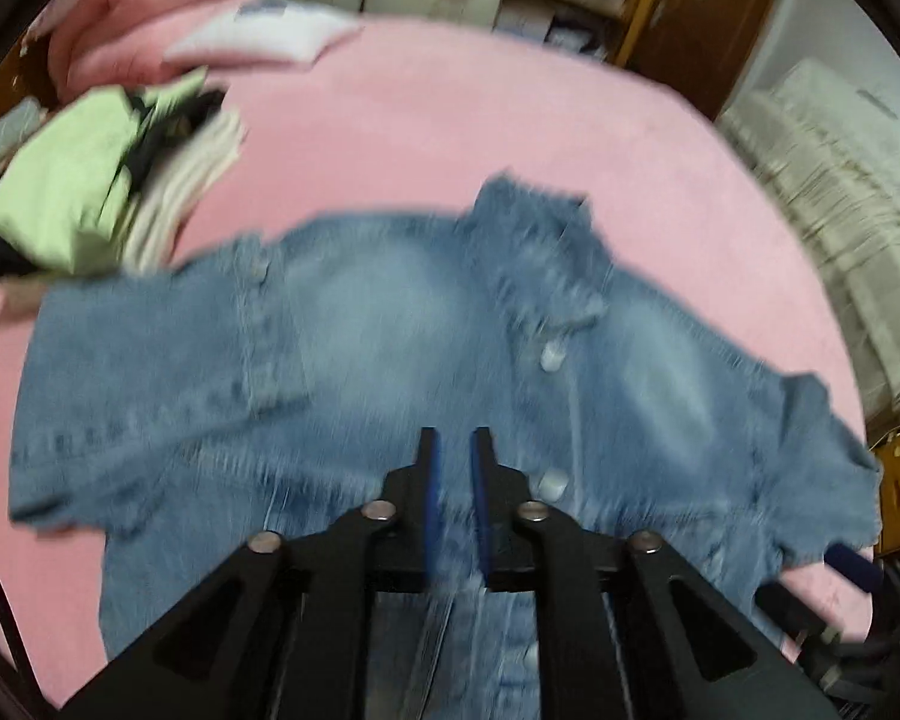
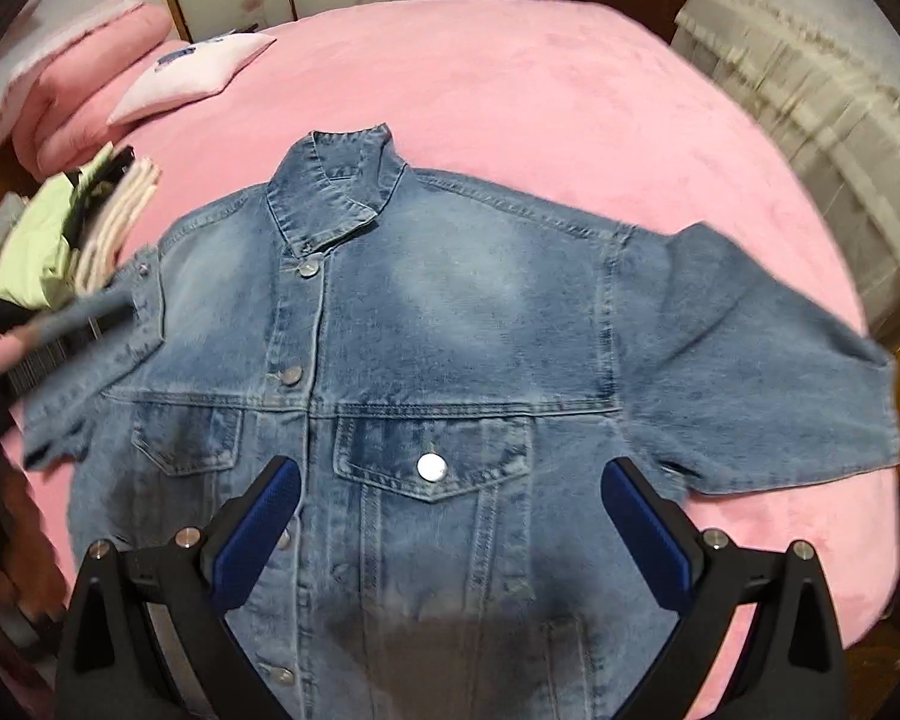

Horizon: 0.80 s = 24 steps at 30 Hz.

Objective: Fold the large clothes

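Observation:
A blue denim jacket (image 2: 450,330) lies front up on the pink bed (image 2: 540,90), collar away from me, buttoned, sleeves spread to both sides. My right gripper (image 2: 450,474) is wide open above the jacket's chest pocket and holds nothing. In the left wrist view the jacket (image 1: 360,330) is blurred. My left gripper (image 1: 455,438) hovers over its front near the button line, jaws close together with a narrow gap, nothing visibly between them. A blurred dark shape at the jacket's left sleeve (image 2: 72,324) in the right wrist view seems to be the left gripper.
A stack of folded clothes (image 2: 60,240), green, black and cream, sits on the bed left of the jacket; it also shows in the left wrist view (image 1: 90,192). Pink bedding and a pillow (image 2: 192,75) lie at the far left. A cream-covered piece (image 2: 810,120) stands on the right.

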Tool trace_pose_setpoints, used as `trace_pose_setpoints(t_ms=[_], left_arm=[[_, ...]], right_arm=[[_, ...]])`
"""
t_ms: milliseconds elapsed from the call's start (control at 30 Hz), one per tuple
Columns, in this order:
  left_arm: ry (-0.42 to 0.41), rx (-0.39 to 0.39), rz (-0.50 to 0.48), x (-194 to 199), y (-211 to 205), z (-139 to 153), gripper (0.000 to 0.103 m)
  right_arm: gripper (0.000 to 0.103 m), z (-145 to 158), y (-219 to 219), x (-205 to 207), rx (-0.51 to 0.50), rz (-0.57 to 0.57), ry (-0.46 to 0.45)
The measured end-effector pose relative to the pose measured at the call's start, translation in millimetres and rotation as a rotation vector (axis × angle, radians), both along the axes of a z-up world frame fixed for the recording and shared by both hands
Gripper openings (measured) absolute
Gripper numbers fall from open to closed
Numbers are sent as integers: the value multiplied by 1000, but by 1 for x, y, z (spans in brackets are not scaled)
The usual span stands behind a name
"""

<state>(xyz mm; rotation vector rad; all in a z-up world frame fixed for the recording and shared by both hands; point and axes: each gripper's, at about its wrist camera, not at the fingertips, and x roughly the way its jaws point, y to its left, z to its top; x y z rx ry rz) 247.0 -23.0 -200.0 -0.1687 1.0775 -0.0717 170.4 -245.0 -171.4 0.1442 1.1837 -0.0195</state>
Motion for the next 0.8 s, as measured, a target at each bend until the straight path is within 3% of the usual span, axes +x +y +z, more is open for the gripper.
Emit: trace_pose_setpoints(t_ms=[100,167,367,567,667,800], left_arm=[[92,12,86,-17,23,-15,35],[152,6,144,-23,48,-29,56],[291,95,293,-49,113,-55,66],[351,70,441,-67,181,-68,70],[364,60,464,-68,203,-75,70],[381,43,443,-67,222,-86,70]], right_arm=[[101,-12,3,15,112,45,30],[99,-19,16,26,168,87,40],[80,-43,74,68,380,126,61],[57,-79,157,114,510,183,114],[45,-99,190,131,494,189,152],[39,-117,223,149,458,189,162]])
